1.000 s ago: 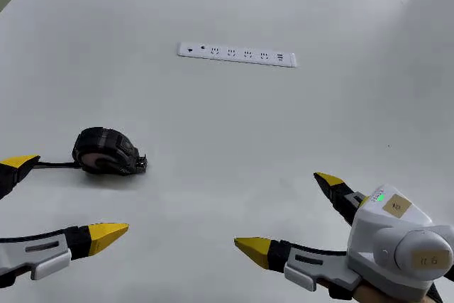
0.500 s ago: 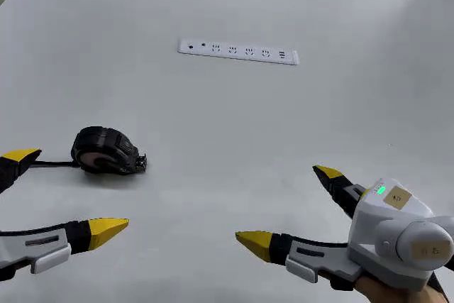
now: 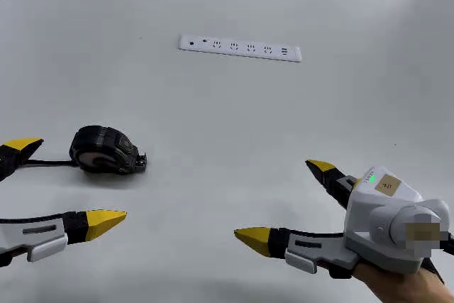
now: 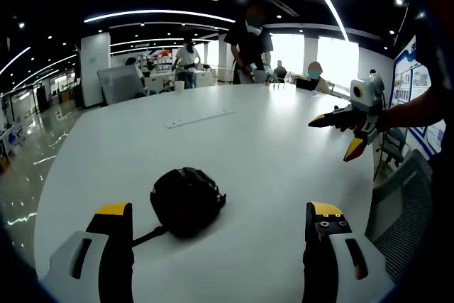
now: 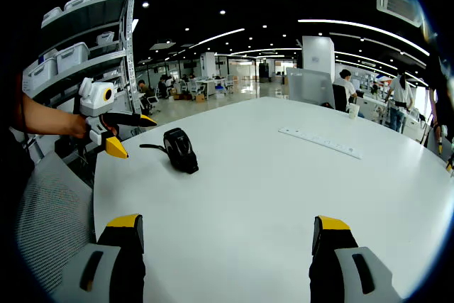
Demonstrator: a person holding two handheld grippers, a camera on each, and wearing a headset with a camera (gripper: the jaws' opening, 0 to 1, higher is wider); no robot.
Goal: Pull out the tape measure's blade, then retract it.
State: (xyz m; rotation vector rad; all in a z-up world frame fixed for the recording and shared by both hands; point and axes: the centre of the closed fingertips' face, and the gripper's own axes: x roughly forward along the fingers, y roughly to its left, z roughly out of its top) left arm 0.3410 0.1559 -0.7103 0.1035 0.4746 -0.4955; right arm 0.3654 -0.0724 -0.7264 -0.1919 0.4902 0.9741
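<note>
The wide white table (image 3: 213,118) carries everything. Over its near side the right tool (image 3: 280,200) hovers with jaws spread wide, empty; the left tool (image 3: 71,179) is likewise parted (nothing held). A white power strip (image 3: 240,47) lies farther back. The black tape measure (image 3: 105,151) rests on the table just ahead of the left tool.

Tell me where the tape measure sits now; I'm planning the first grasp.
In the head view the tape measure lies on the left of the white table, just ahead of the open left gripper, nearer the person than the power strip.
</note>
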